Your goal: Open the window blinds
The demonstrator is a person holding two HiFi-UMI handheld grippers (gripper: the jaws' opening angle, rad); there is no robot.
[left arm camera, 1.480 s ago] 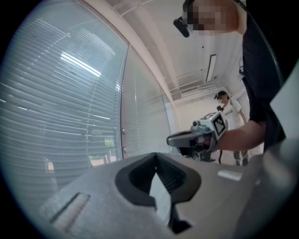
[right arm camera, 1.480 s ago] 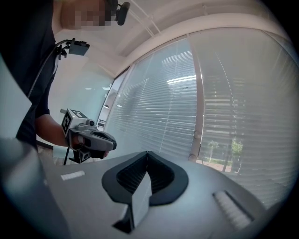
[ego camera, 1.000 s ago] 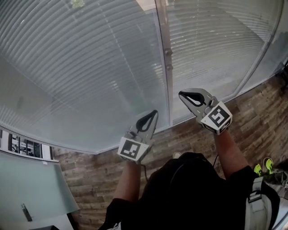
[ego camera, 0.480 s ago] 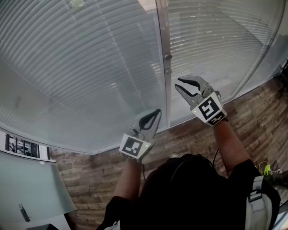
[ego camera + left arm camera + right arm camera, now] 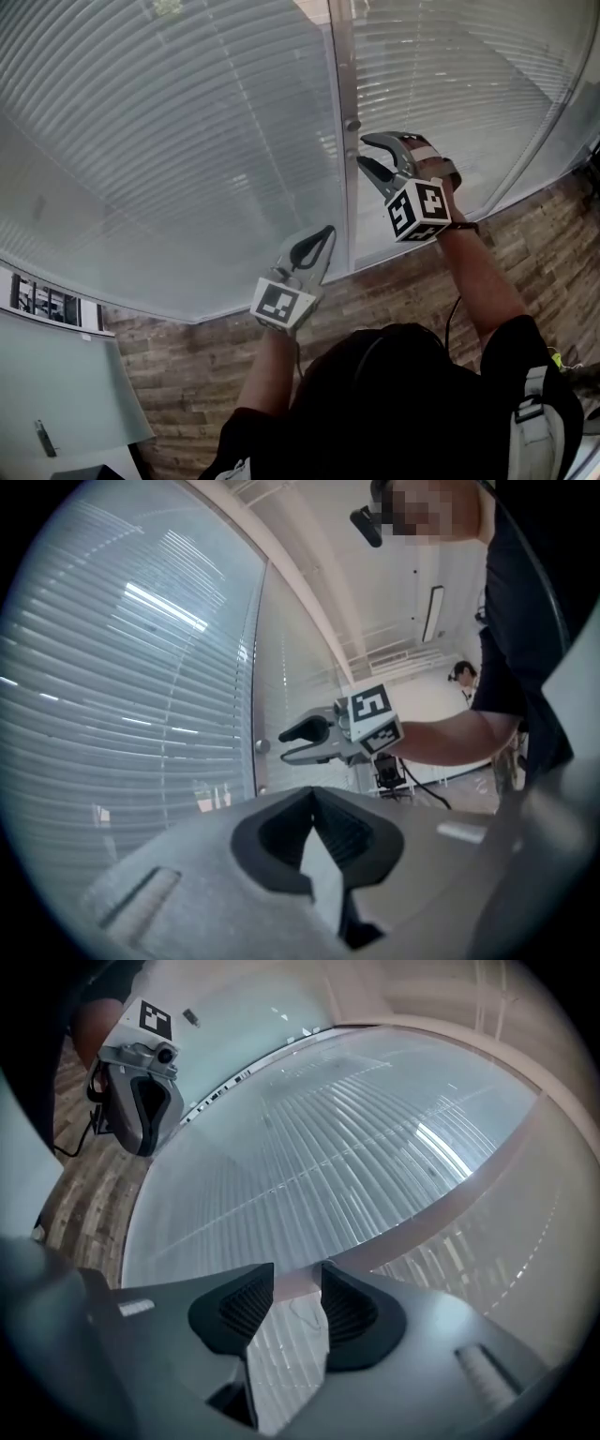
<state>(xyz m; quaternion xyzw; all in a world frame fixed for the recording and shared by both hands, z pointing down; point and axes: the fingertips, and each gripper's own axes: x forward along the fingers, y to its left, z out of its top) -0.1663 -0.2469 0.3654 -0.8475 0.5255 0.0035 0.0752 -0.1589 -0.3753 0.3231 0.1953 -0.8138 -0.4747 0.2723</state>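
Pale slatted blinds (image 5: 187, 141) hang closed behind glass, in panes split by an upright frame (image 5: 339, 75). A small round knob (image 5: 352, 125) sits on that frame, also seen from the left gripper view as the knob (image 5: 263, 746). My right gripper (image 5: 362, 150) is raised at the frame just below the knob. Its jaws have just been opening and stand apart with nothing gripped. Through the right gripper (image 5: 298, 1281) only frame and slats show. My left gripper (image 5: 317, 242) is lower, left of the frame, shut and empty; the left gripper (image 5: 314, 797) shows its pads together.
The second pane of blinds (image 5: 450, 75) lies right of the frame. A brick-patterned floor (image 5: 206, 347) runs below the windows. A glass desk corner (image 5: 66, 394) sits at lower left. My own head and shoulders (image 5: 394, 394) fill the bottom of the head view.
My right gripper has moved up and left to the frame, rolled over, and its jaws have gone from shut to open. The left gripper has hardly shifted.
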